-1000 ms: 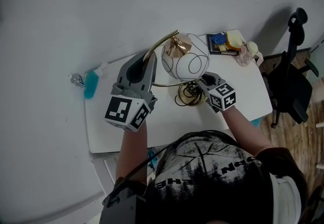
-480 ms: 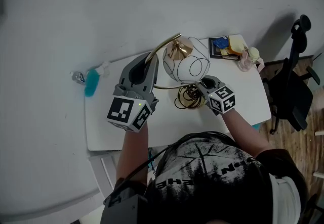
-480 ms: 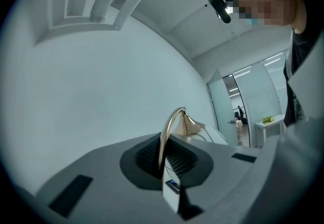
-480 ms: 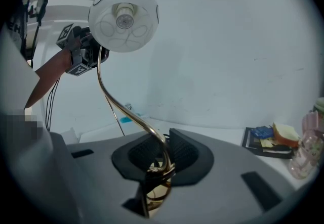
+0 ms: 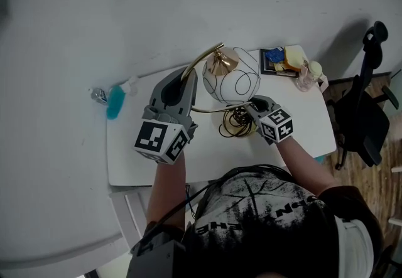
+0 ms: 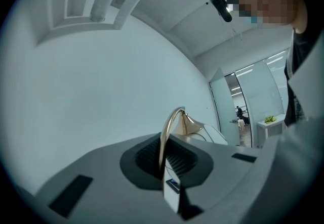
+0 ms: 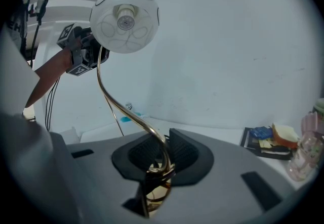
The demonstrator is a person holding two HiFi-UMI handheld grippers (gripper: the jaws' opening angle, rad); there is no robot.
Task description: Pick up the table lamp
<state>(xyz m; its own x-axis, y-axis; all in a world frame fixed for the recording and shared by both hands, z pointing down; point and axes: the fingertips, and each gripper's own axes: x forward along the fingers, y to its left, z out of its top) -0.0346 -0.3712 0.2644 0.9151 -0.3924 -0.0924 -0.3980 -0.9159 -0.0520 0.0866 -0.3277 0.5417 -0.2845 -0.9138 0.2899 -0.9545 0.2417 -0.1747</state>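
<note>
Far left of the white bench (image 5: pixel 138 157) a turquoise plastic bottle (image 5: pixel 114 102) lay well apart from the action, so I ignored it. My left gripper (image 5: pixel 184 81) had its fingers squeezed right together on the thin brass stem (image 5: pixel 202 59) of the table lamp (image 5: pixel 231 82), the one with the white globe shade laced with black wire. It gripped up on the high arc. The lamp stood mid-bench. The dark loops (image 5: pixel 235 121) at its foot, base or coiled cord, I couldn't tell which, looked to be resting on the top. My right gripper (image 5: pixel 250 107) had its fingers narrowed onto the low end of the same stem, just above those loops.

So I'd call it grip done, lift not started. I figured the next move was to raise both hands together and keep them level. That stem was skinny enough to twist in the pads, and the shade looked top-heavy.

The head view gave me the layout but hid the fingers under the gripper bodies. The left gripper view showed the pinch and no bench. Only the right gripper view showed the whole curve up to the bulb. It also caught the stack of books (image 7: pixel 266 139) off to the right.
</note>
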